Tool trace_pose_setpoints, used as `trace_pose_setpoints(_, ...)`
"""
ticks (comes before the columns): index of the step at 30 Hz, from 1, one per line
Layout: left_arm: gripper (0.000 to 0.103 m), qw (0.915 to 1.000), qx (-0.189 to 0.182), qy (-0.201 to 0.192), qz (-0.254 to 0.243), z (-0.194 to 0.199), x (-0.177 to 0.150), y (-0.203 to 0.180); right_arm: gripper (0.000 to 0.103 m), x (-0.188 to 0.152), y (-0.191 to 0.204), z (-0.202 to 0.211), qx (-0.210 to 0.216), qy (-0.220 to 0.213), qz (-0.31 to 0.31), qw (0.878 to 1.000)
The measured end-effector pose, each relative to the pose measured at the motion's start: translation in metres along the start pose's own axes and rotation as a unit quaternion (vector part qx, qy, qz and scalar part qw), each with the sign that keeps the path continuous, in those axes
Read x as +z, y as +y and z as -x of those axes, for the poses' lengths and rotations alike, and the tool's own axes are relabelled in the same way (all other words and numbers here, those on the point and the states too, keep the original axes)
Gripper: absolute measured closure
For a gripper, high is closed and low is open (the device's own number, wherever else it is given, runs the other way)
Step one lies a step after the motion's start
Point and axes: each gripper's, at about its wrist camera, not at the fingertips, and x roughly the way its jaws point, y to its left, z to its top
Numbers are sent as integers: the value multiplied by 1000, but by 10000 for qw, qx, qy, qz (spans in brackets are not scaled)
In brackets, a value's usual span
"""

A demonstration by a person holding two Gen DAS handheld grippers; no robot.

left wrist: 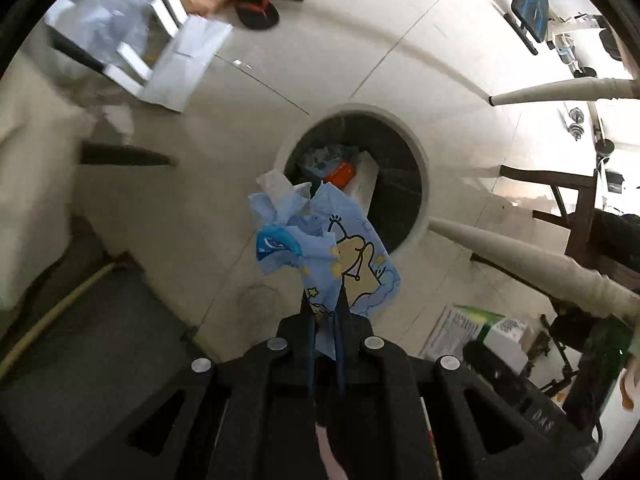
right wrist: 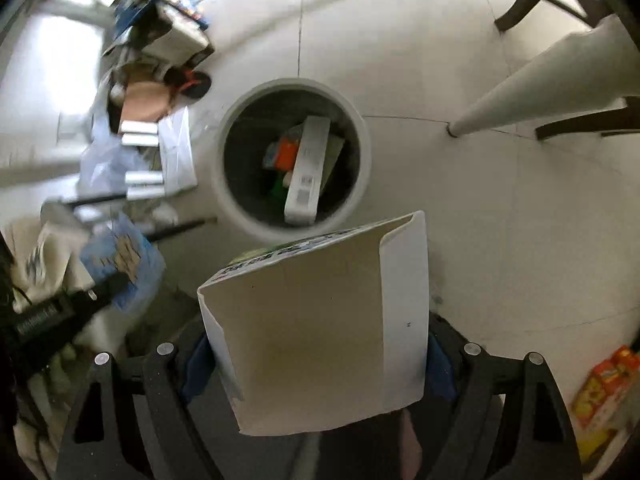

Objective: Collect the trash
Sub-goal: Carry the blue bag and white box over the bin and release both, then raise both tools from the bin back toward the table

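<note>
My left gripper (left wrist: 324, 300) is shut on a crumpled blue wrapper (left wrist: 320, 240) printed with a yellow cartoon figure. The wrapper hangs over the near rim of a round white trash bin (left wrist: 420, 160) on the tiled floor. My right gripper (right wrist: 320, 360) is shut on a flattened cardboard box (right wrist: 320, 320), its blue pads pressing on the box's two side edges. The box's top edge reaches the near rim of the bin (right wrist: 224, 184). Inside the bin lie a long white box (right wrist: 308, 168) and an orange packet (right wrist: 288, 152). In the right wrist view the left gripper (right wrist: 116, 280) shows blurred at the left.
White tapered table legs (left wrist: 520, 256) (right wrist: 540, 88) and dark chair legs (right wrist: 528, 4) stand right of the bin. A heap of white boxes, papers and plastic (right wrist: 160, 152) lies to its left. A sandal (left wrist: 256, 8), a green-white box (left wrist: 480, 328) and orange packets (right wrist: 604, 384) lie on the floor.
</note>
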Motion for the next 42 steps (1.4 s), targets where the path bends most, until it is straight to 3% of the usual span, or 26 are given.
trace_pose_setpoints(3,91,9994,-290,167,-97,-44,25,0,16,32,-11,-39,162,-65,-214,9996)
trace_pose_setpoints(5,80,9987,-365,284,-224,-66,36,-3,16,52,-13,-62,326,-56,-285,9990)
trace_pose_setpoints(6,65,9983,-400,326,-252,-76,42,-4,16,59,-14,-73,353,-66,-285,9989)
trace_pose_setpoints(7,35,9984,-360,334,-270,-81,47,-2,16,66,-15,-83,452,-94,-272,9986)
trace_pose_setpoints(9,6,9988,-282,291,-285,-87,53,-1,11,78,-10,-96,524,-122,-222,9983)
trace_pose_setpoints(13,5,9997,42,109,-221,-79,52,9,4,93,-11,-117,734,-159,-320,9967)
trace_pose_setpoints(14,5,9996,187,52,-227,-77,51,12,0,95,-13,-119,836,-172,-377,9956)
trace_pose_setpoints(17,4,9969,689,-251,-298,-66,42,16,0,94,-9,-116,969,-314,-318,9943)
trace_pose_setpoints(19,4,9933,1015,-432,-346,-60,32,16,0,92,-6,-110,767,-411,-104,9962)
trace_pose_setpoints(21,4,9887,1340,-541,-386,-53,22,16,0,87,-2,-107,358,-490,66,9981)
trace_pose_setpoints(24,4,9858,1542,-511,-434,-50,6,15,0,77,8,-104,-417,-580,479,9963)
trace_pose_setpoints(29,5,9826,1691,-538,-547,-38,-21,7,0,53,26,-89,-1162,-861,1099,9834)
trace_pose_setpoints(42,5,9796,1705,-833,-656,40,-65,-25,0,15,31,7,-1113,-1305,1341,9760)
